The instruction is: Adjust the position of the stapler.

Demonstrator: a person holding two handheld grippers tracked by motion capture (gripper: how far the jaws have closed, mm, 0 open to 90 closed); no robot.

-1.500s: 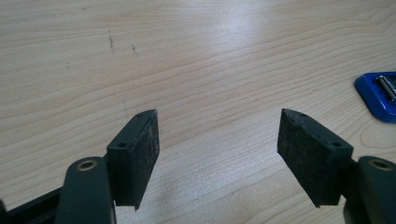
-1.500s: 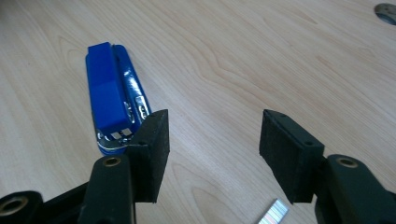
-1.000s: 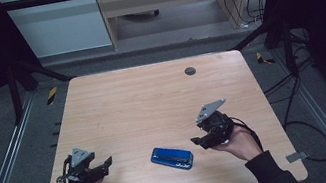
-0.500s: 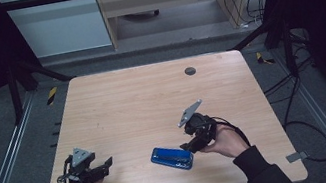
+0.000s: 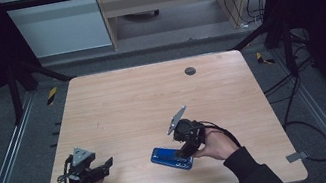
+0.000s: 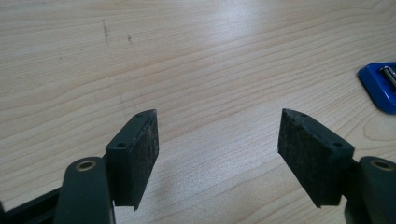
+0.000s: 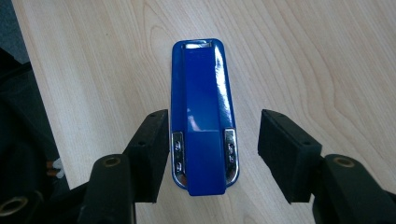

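Right claw (image 7: 212, 154) angled down, jaws spread astride blue stapler (image 7: 203, 112)

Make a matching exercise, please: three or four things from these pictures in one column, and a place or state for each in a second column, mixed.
Things:
1. blue stapler
2. left tongs
3. right tongs
4. dark round spot

Places or states:
A. open over bare wood, nothing between the jaws
B. at the far side of the table
C. lying flat near the table's front edge
D. open, one jaw on each side of the stapler's hinged end

Pairs: 1-C, 2-A, 3-D, 4-B
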